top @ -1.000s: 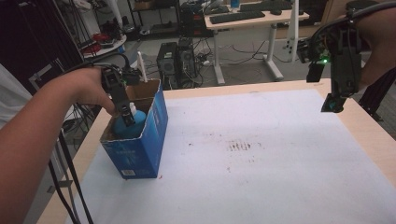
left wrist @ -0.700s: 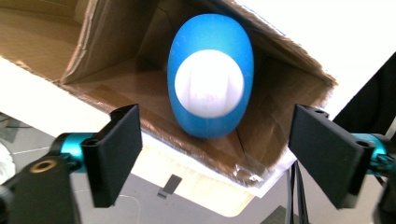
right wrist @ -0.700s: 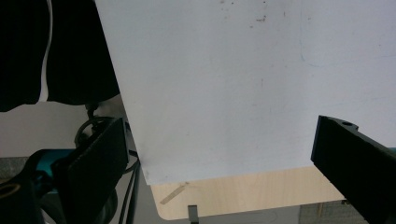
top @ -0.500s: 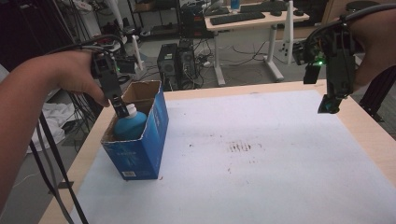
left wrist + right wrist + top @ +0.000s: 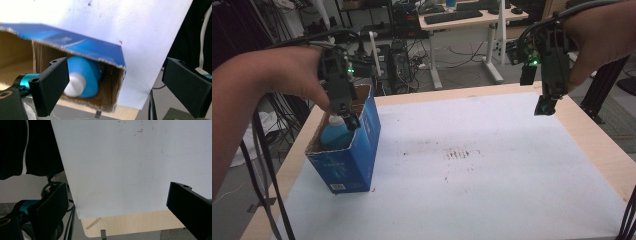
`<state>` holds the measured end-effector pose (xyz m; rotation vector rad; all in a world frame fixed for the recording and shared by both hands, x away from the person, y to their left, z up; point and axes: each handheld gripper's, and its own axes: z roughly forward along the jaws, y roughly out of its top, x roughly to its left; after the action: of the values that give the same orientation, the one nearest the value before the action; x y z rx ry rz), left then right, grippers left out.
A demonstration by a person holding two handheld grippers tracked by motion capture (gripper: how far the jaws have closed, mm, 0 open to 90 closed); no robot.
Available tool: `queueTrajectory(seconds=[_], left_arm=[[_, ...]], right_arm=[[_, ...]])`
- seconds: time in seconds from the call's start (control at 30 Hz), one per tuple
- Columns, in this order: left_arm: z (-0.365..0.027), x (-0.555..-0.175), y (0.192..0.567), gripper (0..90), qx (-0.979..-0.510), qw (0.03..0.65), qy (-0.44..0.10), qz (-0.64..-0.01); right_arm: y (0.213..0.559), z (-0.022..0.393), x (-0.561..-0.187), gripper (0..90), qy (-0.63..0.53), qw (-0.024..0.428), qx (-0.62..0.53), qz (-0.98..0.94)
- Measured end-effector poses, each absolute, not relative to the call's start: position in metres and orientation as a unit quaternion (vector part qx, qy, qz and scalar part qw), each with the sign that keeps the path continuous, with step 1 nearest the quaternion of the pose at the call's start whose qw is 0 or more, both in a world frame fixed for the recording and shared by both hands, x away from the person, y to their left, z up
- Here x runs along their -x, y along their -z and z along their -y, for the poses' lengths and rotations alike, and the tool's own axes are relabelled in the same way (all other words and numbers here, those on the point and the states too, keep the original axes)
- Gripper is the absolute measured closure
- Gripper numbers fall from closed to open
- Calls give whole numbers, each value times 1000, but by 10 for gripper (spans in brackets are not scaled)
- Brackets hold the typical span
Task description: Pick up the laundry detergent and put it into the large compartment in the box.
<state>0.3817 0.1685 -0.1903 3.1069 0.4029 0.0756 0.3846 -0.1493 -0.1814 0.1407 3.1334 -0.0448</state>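
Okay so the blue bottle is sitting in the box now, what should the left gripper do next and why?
Probably lift the left gripper straight up and clear of the blue box. Its jaws have just been opening and now stand wide apart, and the blue bottle rests inside the box with nothing pressing on it. The fingers hang close above its white cap, so a sideways move might knock it.

Blue bottle (image 5: 335, 136) with white cap (image 5: 74, 85), standing cap-up inside open-topped blue cardboard box (image 5: 357, 150). Positioned against the box's near end wall. Box upright near left edge of table (image 5: 512, 175).
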Motion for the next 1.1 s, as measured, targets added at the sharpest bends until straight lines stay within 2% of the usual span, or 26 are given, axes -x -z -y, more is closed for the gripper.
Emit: queueTrajectory(seconds=[0.27, 0.4, 0.67, 1.1], left_arm=[[-143, -375, 202, 54, -996, -4, -16, -88], [-130, -373, 213, 16, -997, -9, -12, -72], [-109, -370, 233, 16, -999, -11, 5, -32], [-96, -376, 250, 16, -1000, 0, 9, -22]], right_arm=[[181, 151, -384, 33, 15, 4, -48, -999], [182, 150, -385, 33, 13, 2, -45, -999], [184, 146, -384, 33, 17, 0, -44, -999], [184, 142, -385, 33, 21, -2, -41, -999]])
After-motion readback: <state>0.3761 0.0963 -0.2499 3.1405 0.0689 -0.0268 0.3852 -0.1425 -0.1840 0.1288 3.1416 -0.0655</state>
